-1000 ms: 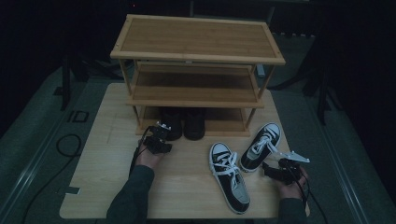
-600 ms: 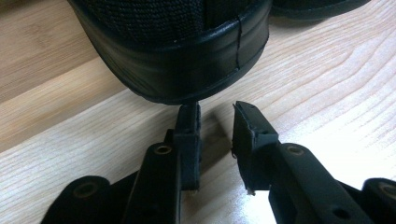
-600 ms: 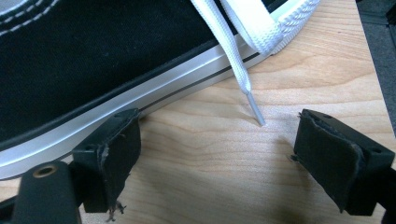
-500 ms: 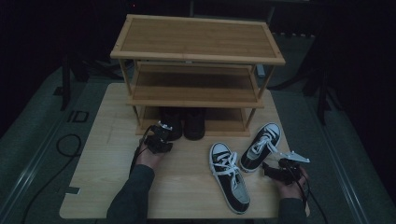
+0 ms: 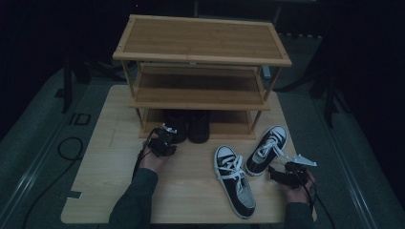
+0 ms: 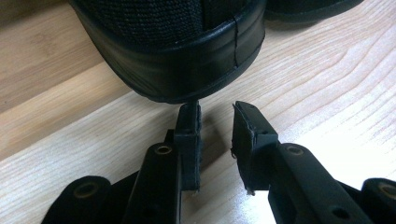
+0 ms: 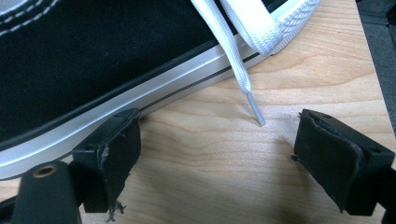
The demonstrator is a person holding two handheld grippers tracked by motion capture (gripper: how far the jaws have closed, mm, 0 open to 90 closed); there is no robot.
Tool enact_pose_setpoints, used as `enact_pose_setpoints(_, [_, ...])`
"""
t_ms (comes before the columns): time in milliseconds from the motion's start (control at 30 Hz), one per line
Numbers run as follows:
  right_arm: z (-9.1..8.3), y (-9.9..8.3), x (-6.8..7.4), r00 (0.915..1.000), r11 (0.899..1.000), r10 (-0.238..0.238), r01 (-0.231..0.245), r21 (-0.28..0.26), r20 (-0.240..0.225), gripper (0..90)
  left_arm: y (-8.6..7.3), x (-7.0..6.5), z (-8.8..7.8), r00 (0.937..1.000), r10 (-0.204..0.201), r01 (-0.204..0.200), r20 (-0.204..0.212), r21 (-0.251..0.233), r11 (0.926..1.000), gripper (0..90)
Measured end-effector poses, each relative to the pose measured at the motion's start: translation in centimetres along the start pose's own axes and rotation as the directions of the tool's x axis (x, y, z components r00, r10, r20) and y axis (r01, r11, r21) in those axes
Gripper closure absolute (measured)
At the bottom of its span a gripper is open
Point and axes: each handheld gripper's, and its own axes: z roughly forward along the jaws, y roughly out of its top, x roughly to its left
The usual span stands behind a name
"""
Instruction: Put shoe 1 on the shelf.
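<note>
a dim room seen from above: a light wooden worktop carries a three-tier wooden shoe rack at its far side. two black shoes stand side by side on the rack's lowest shelf, heels facing the person.

the left hand-held gripper sits at the heel of the left black shoe. in the left gripper view, its jaws have just been closing and now stand a narrow gap apart, with nothing between them; the rounded black heel lies just beyond the jaw tips, and the left tip looks to reach its lower edge. the jaws are not clamped on anything.

to the right, two black-and-white sneakers lie on the worktop in front of the rack. the nearer sneaker points toward the person; the far sneaker lies angled beside it. the right hand-held gripper rests near the far sneaker's heel end. in the right gripper view its jaws are spread wide, released, with bare wood between them; the left jaw is just beside the sneaker's white sole, and a white lace tip hangs down onto the wood between the jaws.
</note>
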Motion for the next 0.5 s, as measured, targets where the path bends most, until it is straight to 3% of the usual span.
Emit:
enact_pose_setpoints(133, [0.0, 0.0, 0.0, 1.0, 1.0, 0.0, 0.0, 0.0, 0.0, 14.3, -0.1, 0.1, 0.0, 1.0, -0.001, 0.001, -0.008, 0.003, 1.0, 67.8])
enact_pose_setpoints(500, [0.0, 0.0, 0.0, 1.0, 1.0, 0.0, 0.0, 0.0, 0.0, 14.3, -1.9, 1.5, -0.4, 0.9998, -0.018, 0.018, 0.004, -0.046, 0.9988, 61.1])
